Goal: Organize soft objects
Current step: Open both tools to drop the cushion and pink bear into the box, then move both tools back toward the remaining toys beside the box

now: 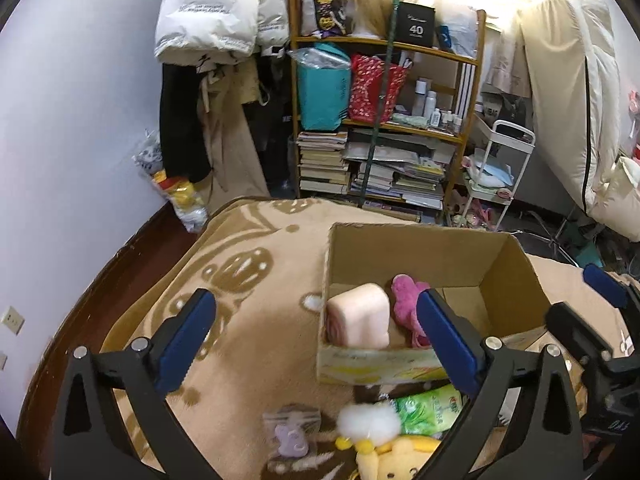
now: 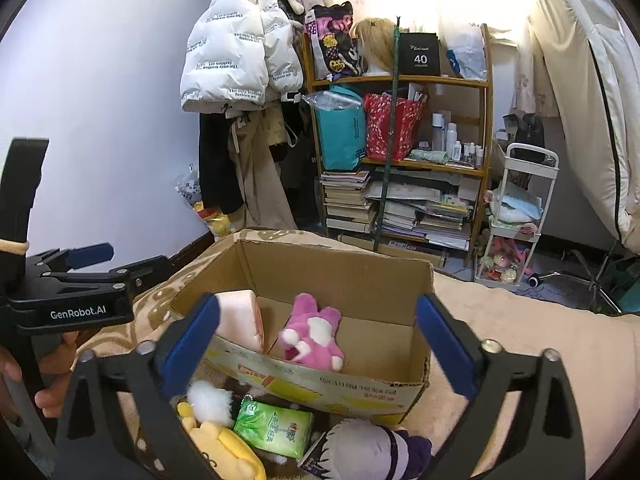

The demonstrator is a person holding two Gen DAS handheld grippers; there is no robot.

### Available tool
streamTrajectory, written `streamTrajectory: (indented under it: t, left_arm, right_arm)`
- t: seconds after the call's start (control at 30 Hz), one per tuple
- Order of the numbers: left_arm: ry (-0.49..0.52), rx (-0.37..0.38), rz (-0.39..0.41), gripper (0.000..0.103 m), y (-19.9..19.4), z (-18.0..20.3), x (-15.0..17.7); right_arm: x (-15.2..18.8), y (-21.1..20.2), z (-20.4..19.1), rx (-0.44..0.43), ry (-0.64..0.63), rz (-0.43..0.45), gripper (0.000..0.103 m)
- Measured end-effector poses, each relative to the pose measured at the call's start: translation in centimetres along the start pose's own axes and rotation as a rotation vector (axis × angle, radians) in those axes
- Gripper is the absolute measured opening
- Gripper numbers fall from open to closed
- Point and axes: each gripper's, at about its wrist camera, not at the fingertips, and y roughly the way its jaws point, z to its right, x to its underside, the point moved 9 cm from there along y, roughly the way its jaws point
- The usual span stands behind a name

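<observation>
Pink plush toy (image 2: 312, 334) lying in cardboard box (image 2: 360, 384), both grippers' jaws wide open, empty.

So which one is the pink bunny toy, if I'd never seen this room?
Find the open cardboard box on the beige blanket. The pink plush bunny lies on its floor, beside a pale pink cushion. Only the bunny is bright pink with white patches.

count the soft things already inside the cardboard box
2: a pale pink cushion against the box's left wall, and a pink plush toy on the floor beside it. Nothing else shows inside.
</observation>
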Motion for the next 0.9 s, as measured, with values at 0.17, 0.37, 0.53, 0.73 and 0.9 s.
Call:
streamTrajectory:
  t: [0.17, 0.37, 0.53, 0.73, 0.9]
  left_arm:
    - [0.03, -0.002, -0.017, 0.099, -1.5, -0.5, 0.8]
    - [0.047, 0.008, -0.043, 0.099, -2.8, -0.3, 2.5]
    - [0.042, 0.015, -0.056, 0.099, -4.0, -0.3, 3.3]
    - [0.026, 0.003, -0.084, 0.099, -4.9, -1.3, 4.5]
    - [0.002, -0.004, -0.109, 0.099, -5.0, -2.0, 5.1]
  right_arm:
    - [0.0, -1.4, 0.0, 0.007, 0.012, -0.001, 0.103]
    - [0.4, -3.3, 0.3, 0.026, 0.026, -0.003, 0.103]
    - [0.9, -4.3, 0.5, 0.023, 0.054, -0.013, 0.103]
    - [0.8, -5.8, 0.9, 0.035, 0.076, 0.002, 0.103]
    - [1.3, -6.4, 1.5, 0.043, 0.101, -0.005, 0.103]
